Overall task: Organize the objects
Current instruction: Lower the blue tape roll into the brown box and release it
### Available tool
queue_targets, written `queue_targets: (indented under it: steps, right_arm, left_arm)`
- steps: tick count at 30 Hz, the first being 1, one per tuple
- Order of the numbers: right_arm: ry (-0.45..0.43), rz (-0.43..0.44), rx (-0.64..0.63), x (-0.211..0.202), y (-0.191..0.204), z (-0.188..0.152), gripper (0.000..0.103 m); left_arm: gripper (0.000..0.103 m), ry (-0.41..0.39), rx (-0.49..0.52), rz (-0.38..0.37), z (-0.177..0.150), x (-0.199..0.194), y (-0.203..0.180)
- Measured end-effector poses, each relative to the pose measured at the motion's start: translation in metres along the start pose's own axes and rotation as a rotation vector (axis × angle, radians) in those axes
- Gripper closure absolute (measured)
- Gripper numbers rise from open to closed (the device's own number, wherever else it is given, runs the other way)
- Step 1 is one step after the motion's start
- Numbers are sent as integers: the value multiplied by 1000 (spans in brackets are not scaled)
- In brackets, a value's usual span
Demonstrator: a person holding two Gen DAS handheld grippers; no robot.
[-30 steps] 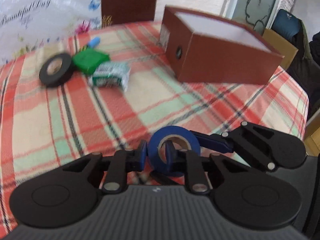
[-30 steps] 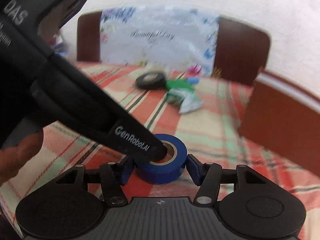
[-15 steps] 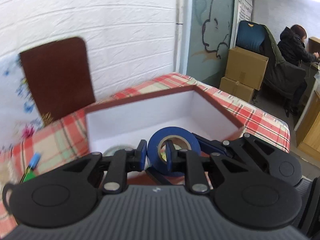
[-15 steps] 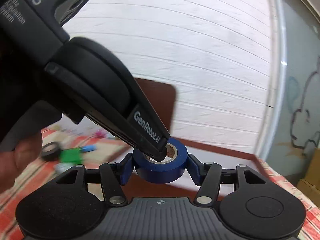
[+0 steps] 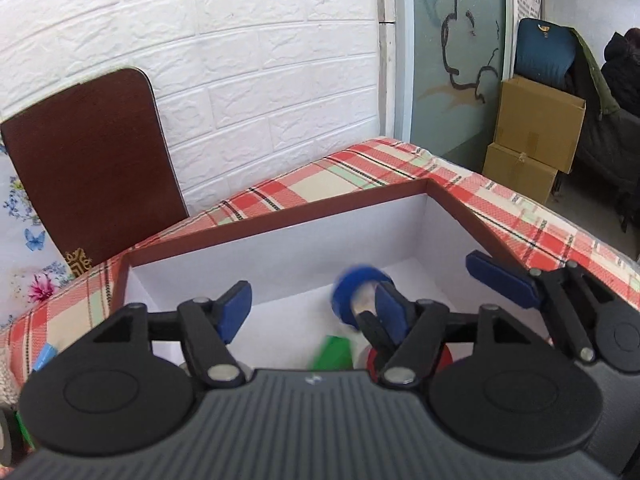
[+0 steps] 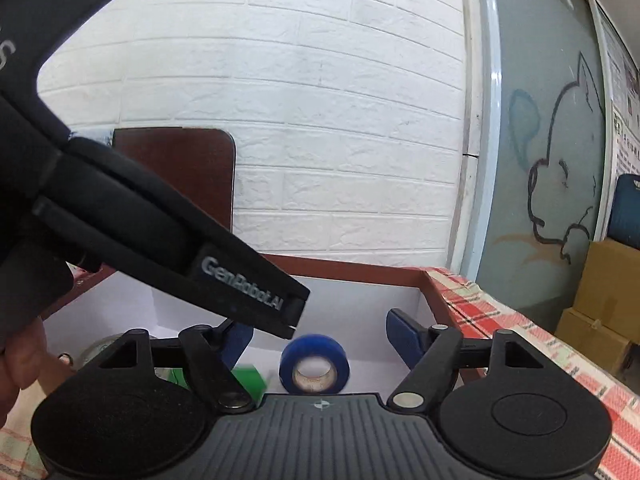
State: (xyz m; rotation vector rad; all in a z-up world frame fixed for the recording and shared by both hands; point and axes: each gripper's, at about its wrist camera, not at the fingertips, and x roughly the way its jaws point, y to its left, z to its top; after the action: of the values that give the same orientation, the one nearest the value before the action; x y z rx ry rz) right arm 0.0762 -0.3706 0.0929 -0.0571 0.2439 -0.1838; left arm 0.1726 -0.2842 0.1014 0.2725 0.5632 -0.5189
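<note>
A blue tape roll (image 5: 354,294) (image 6: 315,364) is blurred and loose inside the brown box with white inner walls (image 5: 280,220) (image 6: 360,270), touching neither gripper's pads. My left gripper (image 5: 312,300) is open above the box. My right gripper (image 6: 320,330) is open too, its blue pads apart on either side of the roll. The right gripper's blue pad (image 5: 500,276) shows in the left wrist view. The left gripper's black body (image 6: 160,236) crosses the right wrist view.
The box also holds a green item (image 5: 334,352) (image 6: 248,378), a red item (image 5: 374,360) and a clear tape roll (image 6: 98,352). It stands on a plaid tablecloth (image 5: 360,172). A brown chair back (image 5: 88,176) is behind; cardboard boxes (image 5: 532,136) stand at right.
Both grippers carried the blue roll from the table to above the box, then opened. The roll has dropped out of them into the box.
</note>
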Motion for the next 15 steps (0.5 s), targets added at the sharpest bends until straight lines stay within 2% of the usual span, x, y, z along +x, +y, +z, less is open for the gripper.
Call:
queue_targets:
  steps: [2, 6, 10, 15]
  right_arm:
    - [-14, -13, -10, -10, 6, -2, 30]
    - [-28, -16, 29, -33, 11, -4, 21]
    - [-28, -3, 75, -46, 17, -7, 19]
    - [-8, 19, 55, -53, 38, -17, 18]
  left_arm:
    - [32, -25, 29, 24, -5, -12, -5]
    - [32, -37, 66, 40, -16, -33, -10]
    - [32, -22, 30, 34, -25, -52, -4]
    - [29, -23, 24, 60, -44, -75, 6]
